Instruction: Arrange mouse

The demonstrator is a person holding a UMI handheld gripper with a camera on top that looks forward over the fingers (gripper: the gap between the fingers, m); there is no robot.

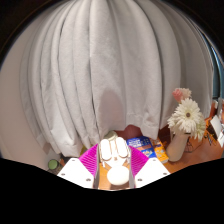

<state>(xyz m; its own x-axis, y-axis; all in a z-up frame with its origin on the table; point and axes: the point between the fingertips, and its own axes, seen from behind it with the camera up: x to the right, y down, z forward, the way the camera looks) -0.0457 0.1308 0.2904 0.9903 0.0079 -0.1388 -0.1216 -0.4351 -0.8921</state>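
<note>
I have the gripper (117, 168) raised above the table (205, 155), its view mostly filled by the white curtain (100, 70), and the white mouse (114, 152) sits between the two pink pads (91, 160), which appear to press on its flanks, so I judge the fingers are pinching it and carrying it clear of the surface. Taking the mouse as my landmark: the vase of pale flowers (183, 125) stands well off to its right, a blue packet (142, 147) lies just right of it and lower in the scene, and a small green thing (53, 164) sits far to its left near the curtain's foot. The chief risk I see is slip: the mouse's shell is smooth and rounded, the pads hold only its sides, and a quick tilt or a jolt on the way down could let it slide forward out of the grip. A second risk is the swing toward the vase side, where a careless path could knock the flowers over. I cannot see the tabletop directly below the mouse, nor any cable or the mouse's underside; a pale round shape just behind it between the fingers is hard to identify, and where the mouse should go is hidden from me.
</note>
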